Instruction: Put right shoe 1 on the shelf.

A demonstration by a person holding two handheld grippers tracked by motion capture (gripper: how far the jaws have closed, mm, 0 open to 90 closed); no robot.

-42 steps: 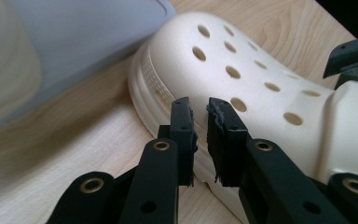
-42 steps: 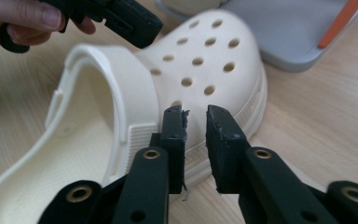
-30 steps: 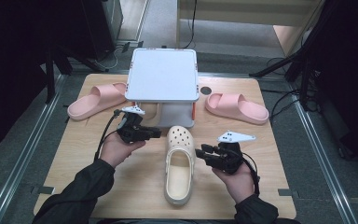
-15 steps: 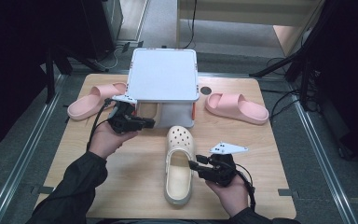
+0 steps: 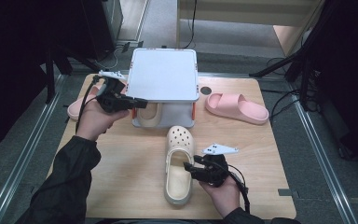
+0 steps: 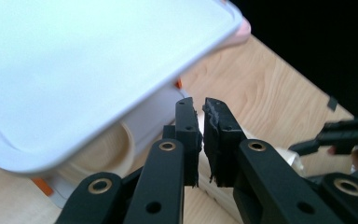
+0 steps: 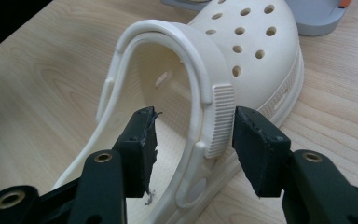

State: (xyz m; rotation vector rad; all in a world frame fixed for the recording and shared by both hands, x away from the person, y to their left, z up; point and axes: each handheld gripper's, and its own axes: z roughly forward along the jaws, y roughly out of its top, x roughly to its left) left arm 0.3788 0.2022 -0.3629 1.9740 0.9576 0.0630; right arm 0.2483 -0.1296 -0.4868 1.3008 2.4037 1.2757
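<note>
A cream clog (image 5: pixel 179 161) lies on the wooden table (image 5: pixel 121 168), toe toward a white raised stand (image 5: pixel 164 74). A second cream clog (image 5: pixel 148 116) sits under that stand. My right gripper (image 5: pixel 187 169) is at the near clog's right side. In the right gripper view its jaws (image 7: pixel 193 123) have just been opening and stand open astride the clog's ribbed heel strap (image 7: pixel 220 112). My left gripper (image 5: pixel 137 103) hovers at the stand's left front corner. Its jaws (image 6: pixel 201 112) have closed in to a thin slit with nothing between them.
One pink slide (image 5: pixel 237 107) lies right of the stand. Another pink slide (image 5: pixel 77 108) lies left of it, partly behind my left hand. A dark round hole (image 5: pixel 206 90) marks the table by the stand. Metal rails run along both table sides.
My left hand rose and drew back left from the clog's toe to the stand's corner, jaws closing. My right hand slid nearer along the clog's side, and its jaws spread wider.
</note>
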